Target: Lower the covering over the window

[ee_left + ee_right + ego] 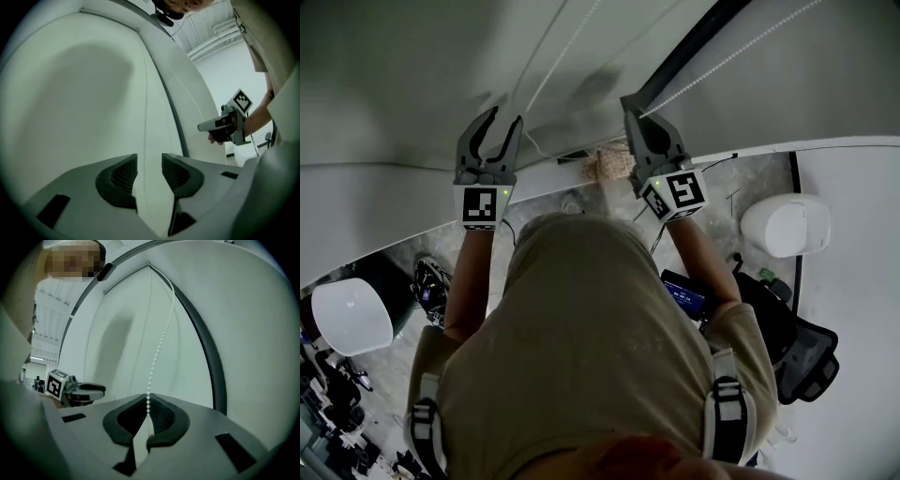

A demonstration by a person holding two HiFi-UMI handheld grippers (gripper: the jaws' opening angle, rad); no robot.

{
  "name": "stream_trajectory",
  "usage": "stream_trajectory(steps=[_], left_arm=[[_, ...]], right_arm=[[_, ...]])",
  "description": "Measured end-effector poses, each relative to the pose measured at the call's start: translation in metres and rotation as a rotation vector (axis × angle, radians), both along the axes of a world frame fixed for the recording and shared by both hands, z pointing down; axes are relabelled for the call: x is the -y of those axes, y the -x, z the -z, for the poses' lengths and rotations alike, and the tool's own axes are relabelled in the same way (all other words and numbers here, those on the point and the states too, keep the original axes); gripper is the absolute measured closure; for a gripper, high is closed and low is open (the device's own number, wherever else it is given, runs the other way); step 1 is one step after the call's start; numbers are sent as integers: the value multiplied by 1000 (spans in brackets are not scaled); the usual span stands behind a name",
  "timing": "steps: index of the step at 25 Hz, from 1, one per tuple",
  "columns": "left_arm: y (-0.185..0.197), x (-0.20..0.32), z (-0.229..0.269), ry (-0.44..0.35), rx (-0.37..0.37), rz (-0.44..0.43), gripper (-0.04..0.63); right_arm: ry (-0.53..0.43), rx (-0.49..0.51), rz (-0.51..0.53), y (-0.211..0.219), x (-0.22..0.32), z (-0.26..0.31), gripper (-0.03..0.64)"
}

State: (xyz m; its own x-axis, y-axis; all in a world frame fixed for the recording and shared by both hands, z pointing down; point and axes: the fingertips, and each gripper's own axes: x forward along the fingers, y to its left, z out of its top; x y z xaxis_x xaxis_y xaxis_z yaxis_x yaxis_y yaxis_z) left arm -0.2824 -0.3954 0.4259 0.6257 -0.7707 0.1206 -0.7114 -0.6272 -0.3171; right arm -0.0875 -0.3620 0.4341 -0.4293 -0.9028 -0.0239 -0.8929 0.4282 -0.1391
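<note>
Against a pale window blind (412,84), the right gripper (148,403) is clamped on the bead chain (161,341) just left of the dark window frame (206,348), while the left gripper (504,127), farther left of the frame, has its jaws apart and grips nothing; this looks like a hand-over-hand pull, likely calling next for a steady downward draw.

White wall (844,84), evenly lit, soft shadows. Dark window frame (692,42) runs diagonally. Pale sill (356,216) below. Floor (750,183) mottled grey. One white rounded object (352,314) left, another (786,225) right; kind unclear. Black bag (806,356) at right. Ceiling ducts (211,40) overhead.
</note>
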Motion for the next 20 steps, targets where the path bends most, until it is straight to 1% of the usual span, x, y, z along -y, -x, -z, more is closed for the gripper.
stream_trajectory(steps=[2, 5, 7, 8, 10, 12, 13, 15, 17, 20], left_arm=[[-43, -27, 15, 25, -84, -102, 439], [-112, -75, 44, 100, -235, -334, 439], [-157, -105, 64, 177, -342, -497, 439], [-179, -118, 71, 226, -382, -561, 439], [-221, -141, 78, 332, -430, -642, 439], [-254, -158, 78, 405, -460, -677, 439], [-266, -165, 78, 420, -472, -686, 439], [-281, -177, 77, 418, -479, -676, 439], [-291, -188, 77, 398, -478, -633, 442], [-299, -201, 80, 362, -505, -557, 519]], right_arm=[[-2, -5, 30, -7, -24, 2, 603], [-26, -9, 90, -10, -58, 12, 603], [-32, -27, 130, -13, -80, 12, 603], [-31, -36, 146, -16, -91, 12, 603], [-19, -40, 169, -28, -113, 9, 603], [1, -29, 188, -41, -131, 3, 603], [12, -23, 198, -47, -138, 0, 603], [32, -18, 226, -56, -151, -7, 603], [40, -11, 256, -65, -164, -8, 603], [62, -17, 303, -77, -182, -13, 603]])
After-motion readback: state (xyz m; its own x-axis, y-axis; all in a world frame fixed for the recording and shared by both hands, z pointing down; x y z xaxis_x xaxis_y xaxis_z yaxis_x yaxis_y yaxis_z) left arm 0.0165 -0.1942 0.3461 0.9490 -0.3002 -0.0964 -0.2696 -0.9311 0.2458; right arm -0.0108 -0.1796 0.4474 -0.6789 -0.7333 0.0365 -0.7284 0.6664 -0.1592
